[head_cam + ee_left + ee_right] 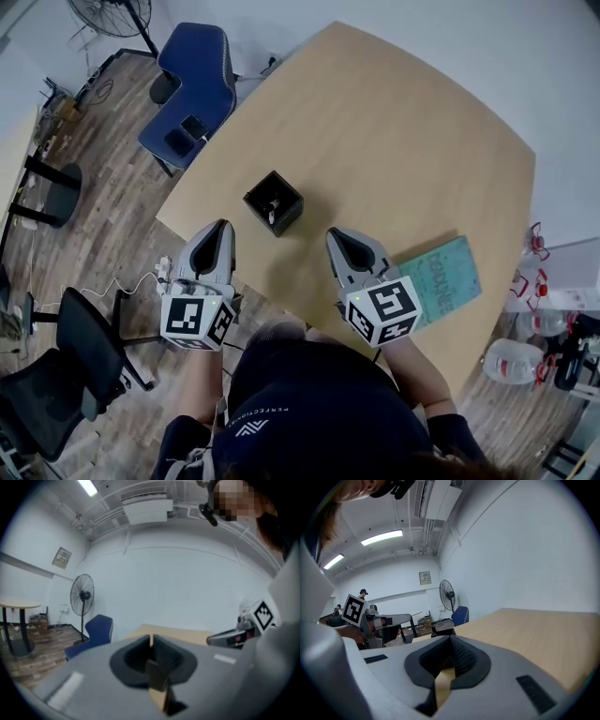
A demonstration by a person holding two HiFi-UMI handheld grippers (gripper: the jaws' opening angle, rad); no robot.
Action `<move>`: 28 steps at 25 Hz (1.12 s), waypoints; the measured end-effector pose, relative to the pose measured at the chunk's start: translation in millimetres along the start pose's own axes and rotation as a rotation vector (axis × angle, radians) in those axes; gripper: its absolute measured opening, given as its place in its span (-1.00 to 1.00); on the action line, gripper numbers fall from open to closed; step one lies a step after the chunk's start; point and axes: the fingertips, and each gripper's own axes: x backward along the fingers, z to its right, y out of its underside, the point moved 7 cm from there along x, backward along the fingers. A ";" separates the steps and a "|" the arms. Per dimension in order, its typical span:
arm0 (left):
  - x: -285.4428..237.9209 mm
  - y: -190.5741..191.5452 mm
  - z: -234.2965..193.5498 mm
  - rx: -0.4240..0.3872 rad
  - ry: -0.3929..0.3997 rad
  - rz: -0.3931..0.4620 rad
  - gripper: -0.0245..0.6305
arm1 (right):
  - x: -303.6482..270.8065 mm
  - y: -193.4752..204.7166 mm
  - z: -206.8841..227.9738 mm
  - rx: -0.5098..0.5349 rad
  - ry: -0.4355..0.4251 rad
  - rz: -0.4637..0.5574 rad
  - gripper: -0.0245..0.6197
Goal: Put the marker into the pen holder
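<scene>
Two tools were recorded pressed together and empty: the left tool [223, 226] and the right tool [334, 234]. The pen holder [274, 202] was noted on the tabletop [403, 141] just ahead, between them, nearer the left. A pale marker [272, 211] was judged already inside it, roughly upright.

We look down on a pale wooden bench [394, 141] with rounded corners. A black, square pen holder [273, 202] stands upright on it, open at the top, just inside the edge nearest us and toward the left corner. A teal book [441, 278] lies flat along that same edge toward the right corner, well apart from the holder.
</scene>
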 end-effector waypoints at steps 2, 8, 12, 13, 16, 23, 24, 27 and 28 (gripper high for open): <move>2.8 1.3 2.3 0.002 0.002 -0.008 -0.87 | 0.3 -0.3 -0.1 0.003 -0.001 0.004 -0.91; 11.2 4.7 10.1 0.000 -0.003 -0.038 -0.90 | 2.3 -1.2 -2.1 0.017 -0.016 0.007 -0.92; 15.3 8.0 13.9 0.000 -0.004 -0.059 -0.90 | 4.6 -0.4 -2.4 0.028 -0.008 0.000 -0.92; 16.6 9.1 14.5 0.002 -0.004 -0.063 -0.90 | 4.9 -0.4 -2.5 0.029 -0.006 0.000 -0.92; 21.1 14.0 16.0 0.007 -0.008 -0.077 -0.90 | 6.2 0.1 -2.6 0.034 -0.001 0.002 -0.92; 29.6 18.8 18.3 0.026 -0.022 -0.081 -0.90 | 9.1 -1.0 -4.0 0.042 0.000 0.007 -0.92; 30.5 18.1 18.2 0.030 -0.028 -0.076 -0.90 | 9.2 -1.2 -4.4 0.042 -0.002 0.008 -0.92; 31.7 15.3 16.8 0.058 -0.046 -0.054 -0.90 | 9.1 -1.6 -5.7 0.042 -0.007 0.010 -0.92; 31.7 14.1 16.6 0.067 -0.050 -0.047 -0.90 | 9.3 -1.7 -5.9 0.042 -0.008 0.010 -0.92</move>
